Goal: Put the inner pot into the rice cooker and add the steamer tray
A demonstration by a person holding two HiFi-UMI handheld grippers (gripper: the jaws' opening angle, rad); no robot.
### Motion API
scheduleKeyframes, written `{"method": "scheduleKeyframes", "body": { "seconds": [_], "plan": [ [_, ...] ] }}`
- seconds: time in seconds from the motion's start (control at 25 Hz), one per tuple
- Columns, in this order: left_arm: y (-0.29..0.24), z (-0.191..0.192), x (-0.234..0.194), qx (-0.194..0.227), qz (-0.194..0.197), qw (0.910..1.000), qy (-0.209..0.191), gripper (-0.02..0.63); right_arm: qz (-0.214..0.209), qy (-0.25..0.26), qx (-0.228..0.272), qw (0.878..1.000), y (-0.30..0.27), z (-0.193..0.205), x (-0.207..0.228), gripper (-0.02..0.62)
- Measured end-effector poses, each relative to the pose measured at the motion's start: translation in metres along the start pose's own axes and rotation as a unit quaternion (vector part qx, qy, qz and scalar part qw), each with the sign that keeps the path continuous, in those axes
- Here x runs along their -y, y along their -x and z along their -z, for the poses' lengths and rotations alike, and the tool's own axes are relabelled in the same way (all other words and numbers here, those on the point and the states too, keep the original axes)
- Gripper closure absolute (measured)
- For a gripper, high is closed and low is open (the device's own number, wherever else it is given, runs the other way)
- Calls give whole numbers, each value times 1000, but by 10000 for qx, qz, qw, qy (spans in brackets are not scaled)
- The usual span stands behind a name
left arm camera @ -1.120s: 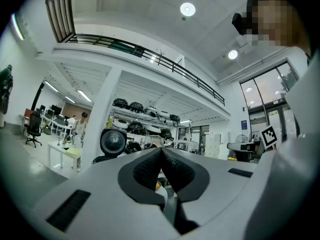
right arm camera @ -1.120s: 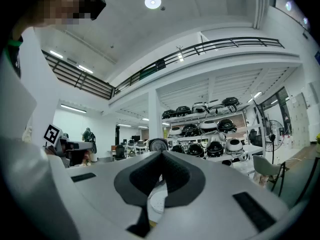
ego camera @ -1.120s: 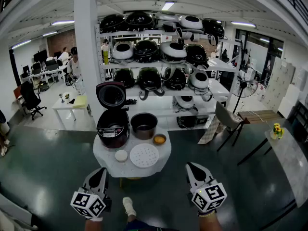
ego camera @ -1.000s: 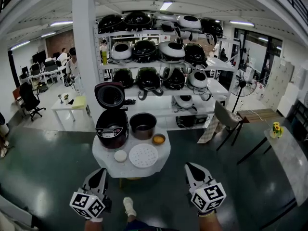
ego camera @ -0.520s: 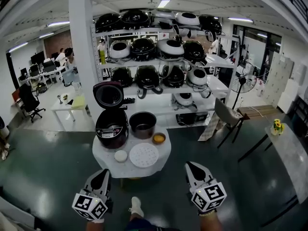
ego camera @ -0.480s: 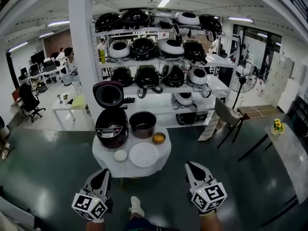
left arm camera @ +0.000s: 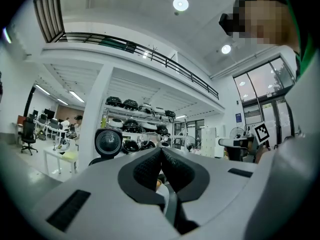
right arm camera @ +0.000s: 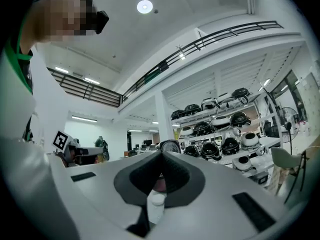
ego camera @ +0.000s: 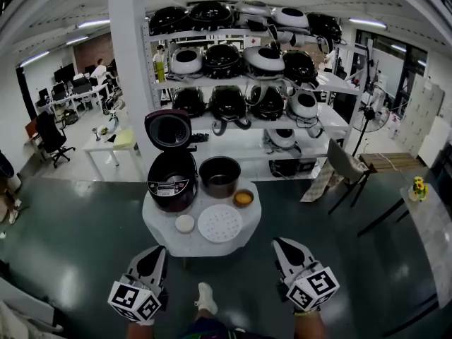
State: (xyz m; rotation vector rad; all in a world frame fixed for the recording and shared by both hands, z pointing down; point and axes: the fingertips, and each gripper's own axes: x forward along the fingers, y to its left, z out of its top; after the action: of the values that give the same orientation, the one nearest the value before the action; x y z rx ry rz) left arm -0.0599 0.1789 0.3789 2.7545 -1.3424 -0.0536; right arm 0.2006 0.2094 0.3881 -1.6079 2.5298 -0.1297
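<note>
On a small round white table [ego camera: 169, 237] stands a dark red rice cooker [ego camera: 171, 182] with its lid up. To its right sits the dark inner pot [ego camera: 219, 176], outside the cooker. The white perforated steamer tray [ego camera: 219, 223] lies flat at the table's front. My left gripper [ego camera: 158, 250] and right gripper [ego camera: 278, 245] hover below the table, well short of it, both shut and empty. In the left gripper view the left gripper [left arm camera: 161, 149] points level toward the cooker's raised lid [left arm camera: 108, 142]. The right gripper [right arm camera: 161, 154] shows pads pressed together.
A small orange bowl [ego camera: 243, 198] and a white cup [ego camera: 184, 223] share the table. Behind it, a white shelf rack [ego camera: 244, 83] holds several rice cookers, beside a white pillar [ego camera: 128, 69]. A chair [ego camera: 345, 168] stands right; desks and people sit at far left.
The table and shelves have shifted slightly right and lower in the head view as the person steps closer. Both grippers stay shut and low.
</note>
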Motion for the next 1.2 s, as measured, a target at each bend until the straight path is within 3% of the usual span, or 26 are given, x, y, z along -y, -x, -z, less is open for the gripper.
{"method": "scheduleKeyframes", "body": {
  "seconds": [0.6, 0.88, 1.08, 1.2],
  "plan": [
    [-85, -9, -56, -16, 17, 10000, 18, 584, 35, -55, -201, 9998, -101, -4, 53, 591],
    [-152, -5, -112, -1, 26, 10000, -16, 584, 230, 43, -193, 9995, -180, -14, 92, 591],
    [-205, -30, -160, 120, 122, 9998, 36, 584, 354, 111, -211, 9991, -240, -34, 110, 591],
    [-232, -39, -181, 140, 259, 9995, -150, 584, 417, 136, -195, 9988, -273, -39, 119, 591]
  ]
}}
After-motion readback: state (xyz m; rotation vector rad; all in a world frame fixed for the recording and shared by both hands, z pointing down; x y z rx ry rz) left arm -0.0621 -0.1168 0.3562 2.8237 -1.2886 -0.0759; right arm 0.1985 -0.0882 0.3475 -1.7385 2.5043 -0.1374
